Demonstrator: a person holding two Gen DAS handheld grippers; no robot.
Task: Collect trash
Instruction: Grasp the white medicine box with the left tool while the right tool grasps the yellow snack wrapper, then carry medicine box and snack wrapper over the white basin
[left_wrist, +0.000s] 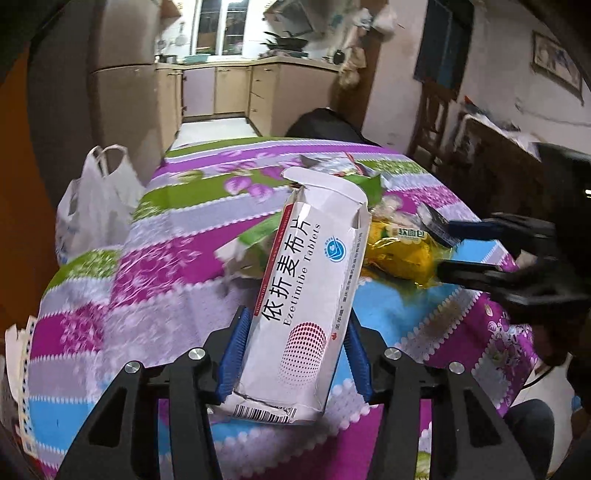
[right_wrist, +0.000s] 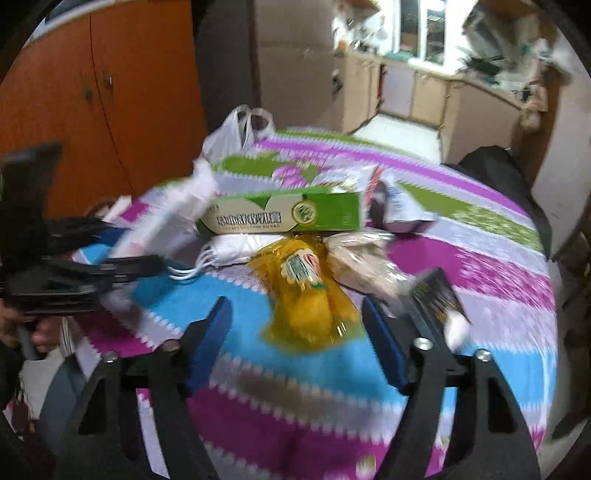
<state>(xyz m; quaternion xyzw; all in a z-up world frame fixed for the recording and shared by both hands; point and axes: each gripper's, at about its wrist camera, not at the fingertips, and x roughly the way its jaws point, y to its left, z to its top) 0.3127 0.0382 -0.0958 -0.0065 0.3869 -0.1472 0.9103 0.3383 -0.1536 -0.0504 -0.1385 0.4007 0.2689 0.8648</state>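
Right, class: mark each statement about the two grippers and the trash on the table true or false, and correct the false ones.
1. The left gripper holds a white tablet box. True.
2. The right gripper is shut on the yellow wrapper. False: it is open, its jaws either side of the wrapper.
3. A white plastic bag sits at the table's edge. True.
4. The green box stands upright. False: it lies flat.

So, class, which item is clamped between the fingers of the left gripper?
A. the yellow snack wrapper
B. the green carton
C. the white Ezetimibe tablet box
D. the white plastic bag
C: the left gripper has its blue fingers pressed on both sides of the white Ezetimibe tablet box, held above the tablecloth.
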